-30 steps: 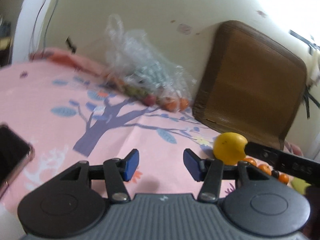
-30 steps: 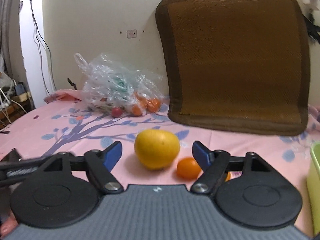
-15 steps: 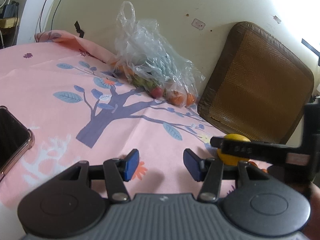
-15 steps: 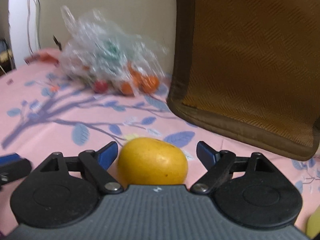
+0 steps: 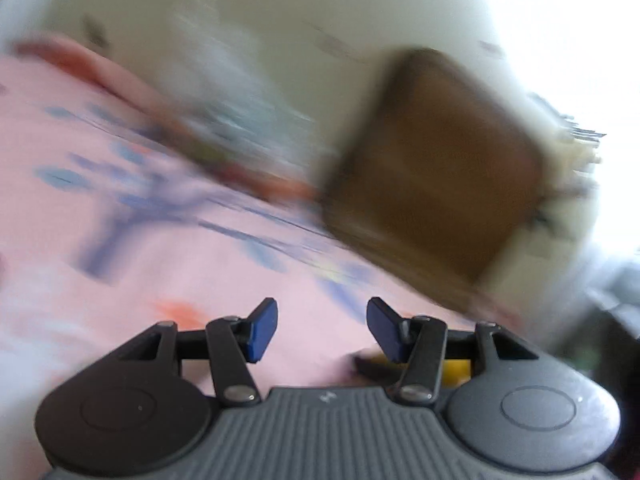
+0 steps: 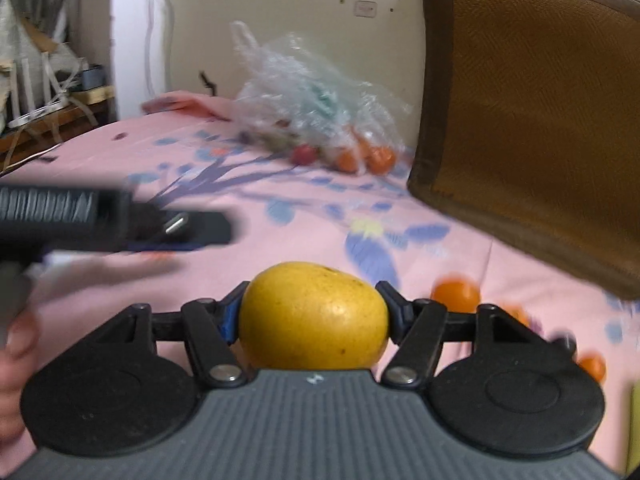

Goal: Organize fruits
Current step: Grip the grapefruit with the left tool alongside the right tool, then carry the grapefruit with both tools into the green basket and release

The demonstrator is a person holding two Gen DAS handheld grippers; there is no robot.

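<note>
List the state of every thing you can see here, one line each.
Right tongs: shut on the yellow fruit.
Yellow fruit: gripped on both sides.
Left tongs: open, empty.
Plastic bag: lying on the cloth, fruit inside.
Small orange: loose on the cloth.

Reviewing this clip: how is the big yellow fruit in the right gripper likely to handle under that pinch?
The yellow fruit looks round and smooth-skinned, so it could slip or rotate between the right gripper pads. It fills the jaw span, probably fairly heavy. Set down on the pink cloth, it may roll.
</note>
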